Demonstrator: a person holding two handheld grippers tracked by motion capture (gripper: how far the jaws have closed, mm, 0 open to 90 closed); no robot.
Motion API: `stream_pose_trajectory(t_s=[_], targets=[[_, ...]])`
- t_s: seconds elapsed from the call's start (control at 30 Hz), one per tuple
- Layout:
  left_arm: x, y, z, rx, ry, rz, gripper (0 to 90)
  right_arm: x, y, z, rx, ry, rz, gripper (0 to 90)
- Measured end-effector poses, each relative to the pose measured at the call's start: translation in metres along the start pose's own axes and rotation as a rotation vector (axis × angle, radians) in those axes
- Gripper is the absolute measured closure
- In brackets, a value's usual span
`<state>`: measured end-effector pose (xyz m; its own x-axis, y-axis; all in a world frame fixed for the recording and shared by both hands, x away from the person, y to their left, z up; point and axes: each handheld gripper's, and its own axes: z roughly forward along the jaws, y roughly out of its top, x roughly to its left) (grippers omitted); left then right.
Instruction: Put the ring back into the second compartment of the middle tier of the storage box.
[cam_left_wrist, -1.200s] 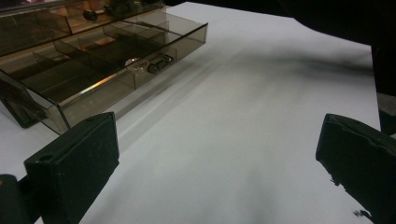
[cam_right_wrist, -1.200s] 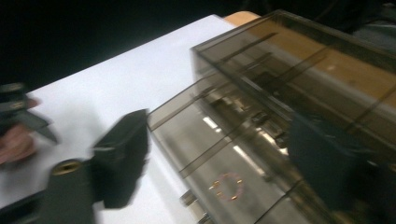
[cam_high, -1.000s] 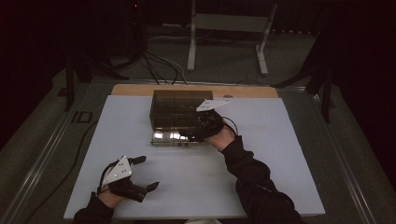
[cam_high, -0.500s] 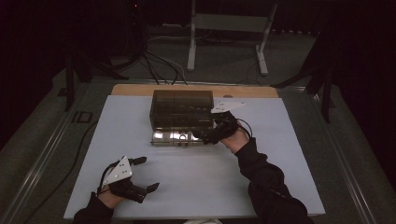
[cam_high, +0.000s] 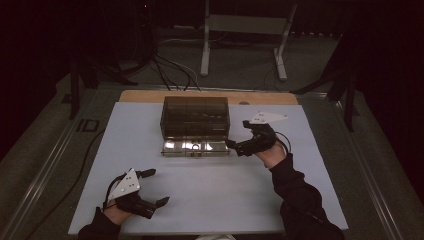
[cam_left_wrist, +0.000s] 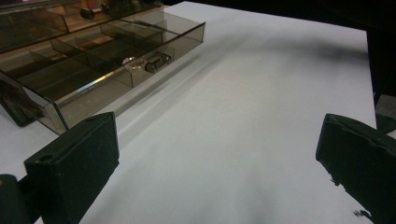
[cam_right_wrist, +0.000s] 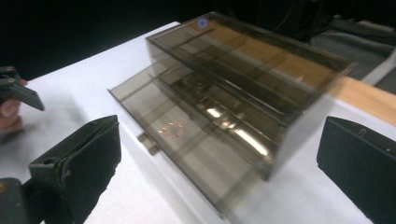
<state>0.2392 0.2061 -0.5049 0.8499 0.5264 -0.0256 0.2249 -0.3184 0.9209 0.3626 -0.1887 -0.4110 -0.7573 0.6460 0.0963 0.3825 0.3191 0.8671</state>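
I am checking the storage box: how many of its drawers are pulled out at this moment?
1. The bottom drawer of the smoky clear box is out toward the person, beside the right gripper. Upper drawers look closed, though the dark plastic hides detail.

Glossy smoky plastic drawer box (cam_high: 195, 118) — matt white, perhaps paper, table cover (cam_high: 215, 190)

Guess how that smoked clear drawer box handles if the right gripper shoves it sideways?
The drawer box looks like thin rigid plastic, so probably stiff and light. On the smooth white table cover it would likely slide, not tip, being low and wide. Its open bottom drawer may shift, and the small metal parts inside could rattle about.
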Motion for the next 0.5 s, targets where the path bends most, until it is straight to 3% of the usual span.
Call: stream_pose_trajectory(t_s=[0.5], targets=[[0.000,0.000,0.000,0.000,0.003,-0.001,0.8,-0.028,-0.047,-0.037,-0.021,-0.075,0.072,0.0]])
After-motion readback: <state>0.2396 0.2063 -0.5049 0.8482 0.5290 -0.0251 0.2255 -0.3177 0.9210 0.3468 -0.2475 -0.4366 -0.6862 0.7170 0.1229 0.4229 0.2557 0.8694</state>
